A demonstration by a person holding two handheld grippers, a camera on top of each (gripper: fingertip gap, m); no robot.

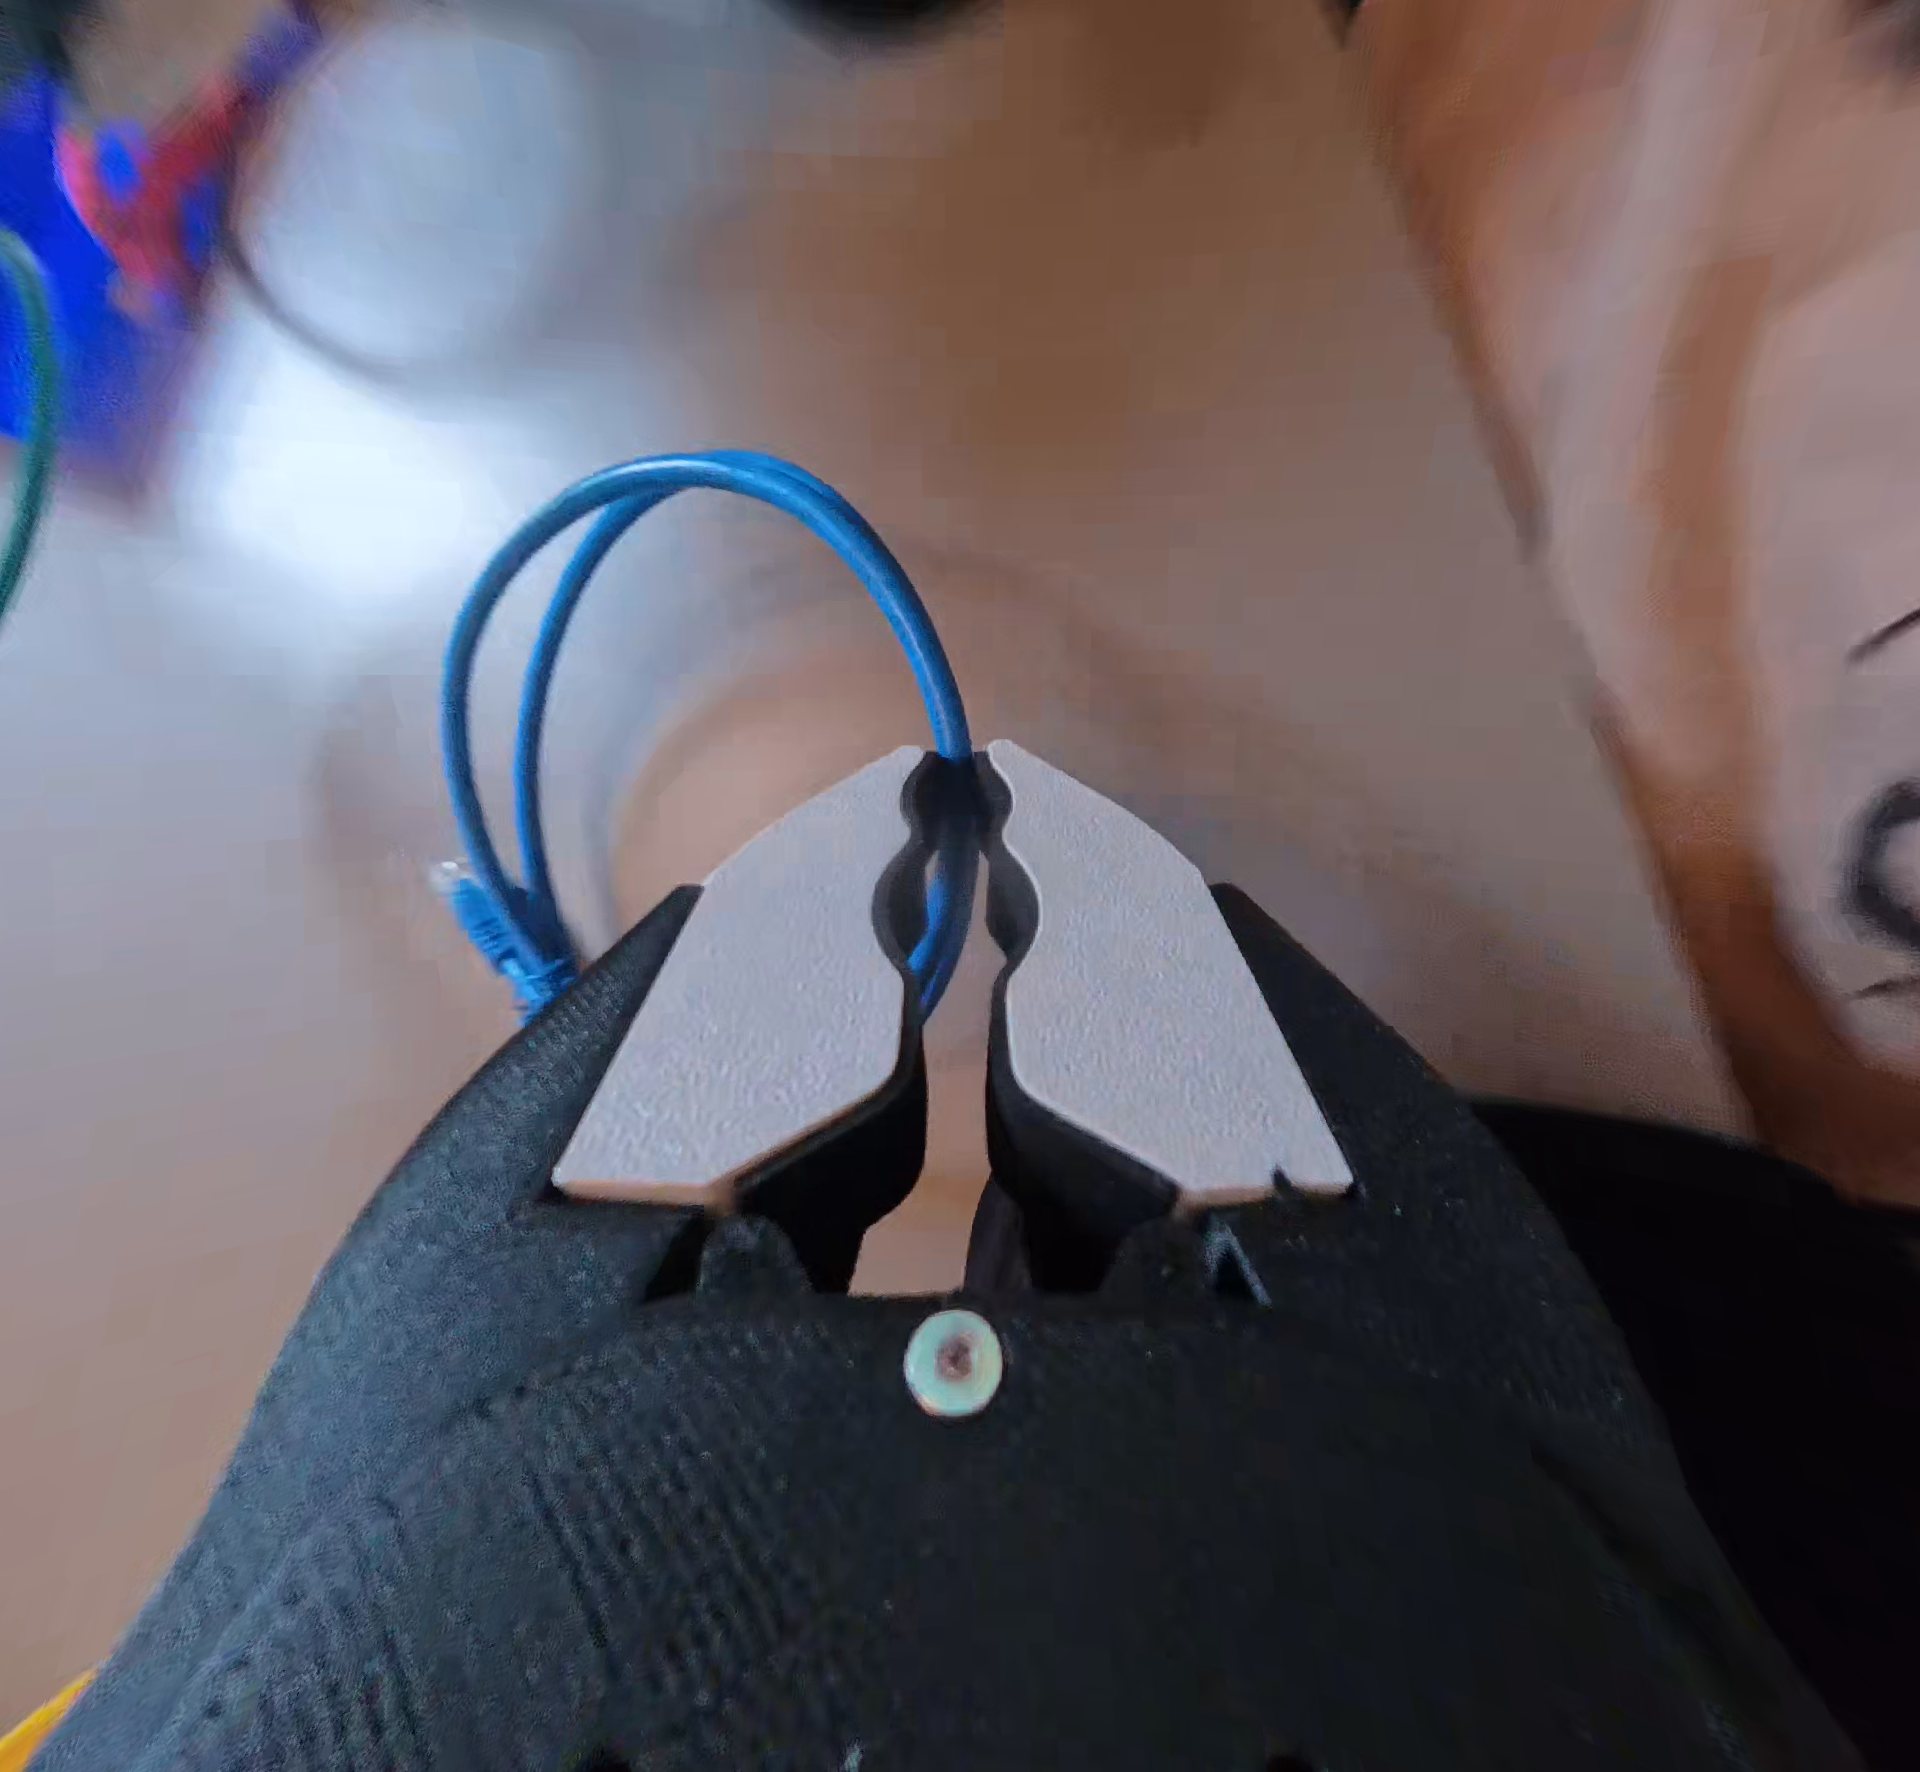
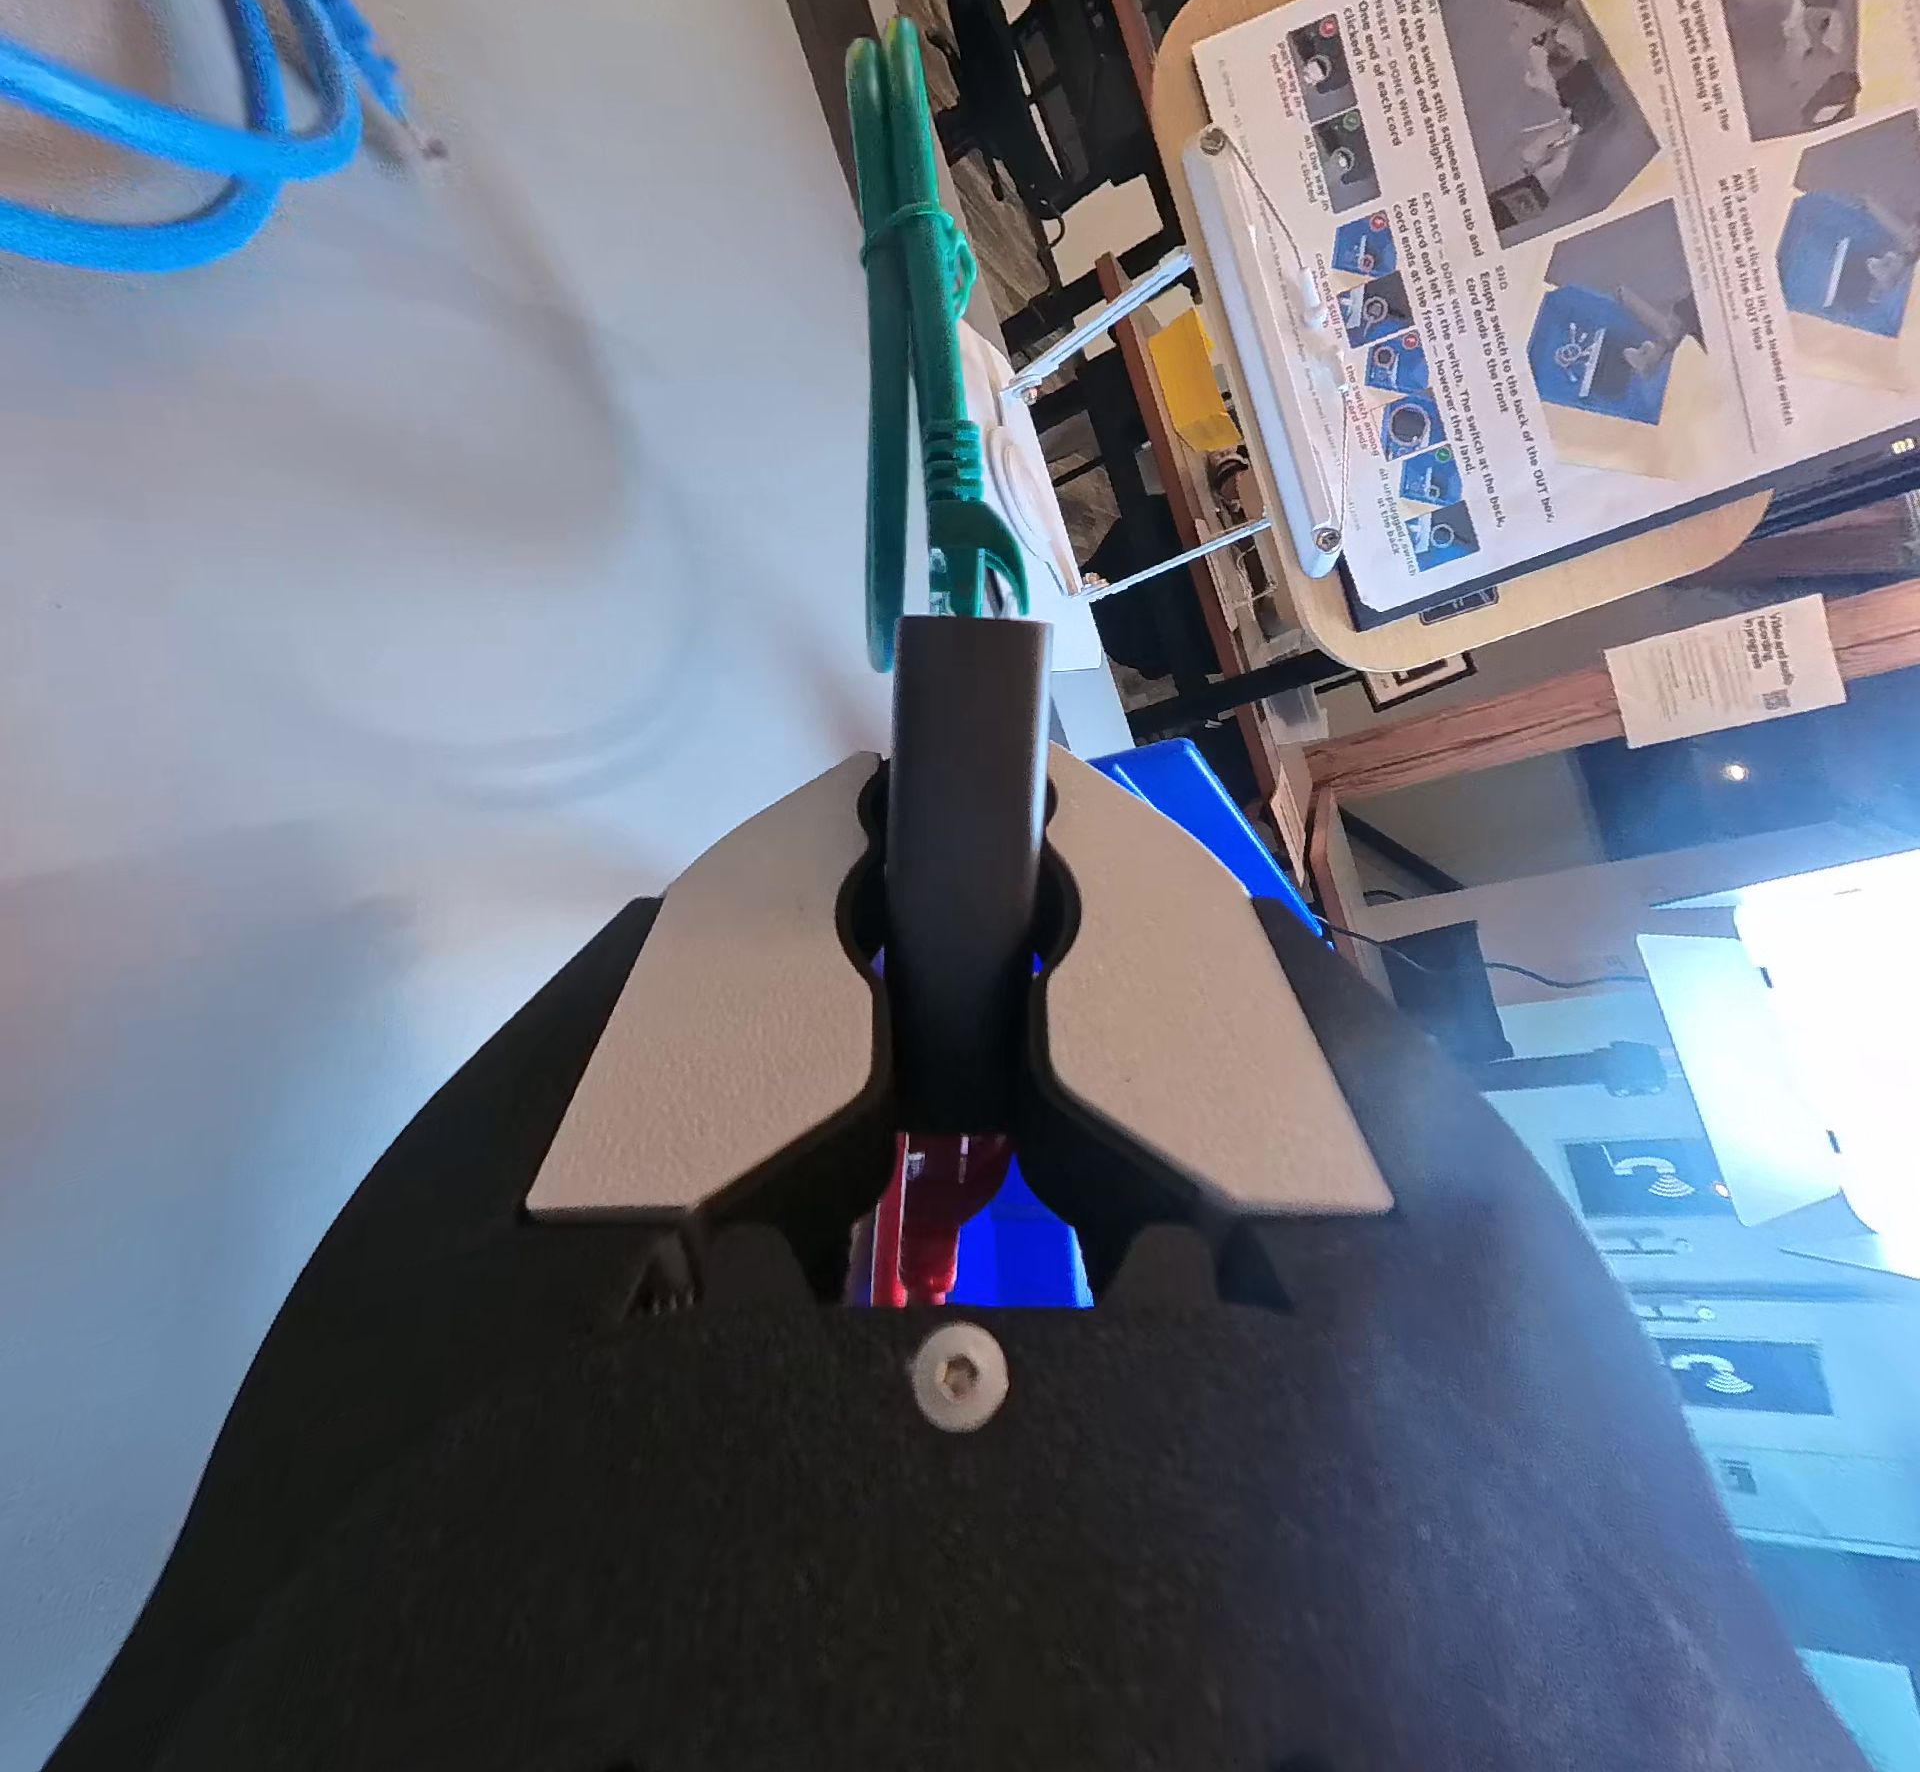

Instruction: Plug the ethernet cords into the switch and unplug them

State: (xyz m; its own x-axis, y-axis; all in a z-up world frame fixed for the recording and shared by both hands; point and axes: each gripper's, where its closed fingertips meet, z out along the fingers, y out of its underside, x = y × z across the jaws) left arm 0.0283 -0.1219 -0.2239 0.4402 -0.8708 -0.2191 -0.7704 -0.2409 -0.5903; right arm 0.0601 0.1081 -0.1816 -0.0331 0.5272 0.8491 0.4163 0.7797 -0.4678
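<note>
My left gripper (image 1: 951,766) is shut on a blue ethernet cord (image 1: 665,496). The cord loops up and left from the jaws, and its plug (image 1: 488,922) hangs free at the left. My right gripper (image 2: 961,777) is shut on the dark grey switch (image 2: 966,787), which stands out past the fingertips. A green cord (image 2: 904,299) is plugged into the switch's far end. A red cord (image 2: 930,1223) shows below the switch, between the fingers. The blue cord also shows in the right wrist view (image 2: 208,174) at the upper left, blurred.
The left wrist view is blurred; a person's arm (image 1: 1662,372) fills the right side and a blue bin (image 1: 62,268) sits at the far left. In the right wrist view a blue bin (image 2: 1184,818) lies behind the gripper and an instruction sheet on a stand (image 2: 1507,216) is at the upper right.
</note>
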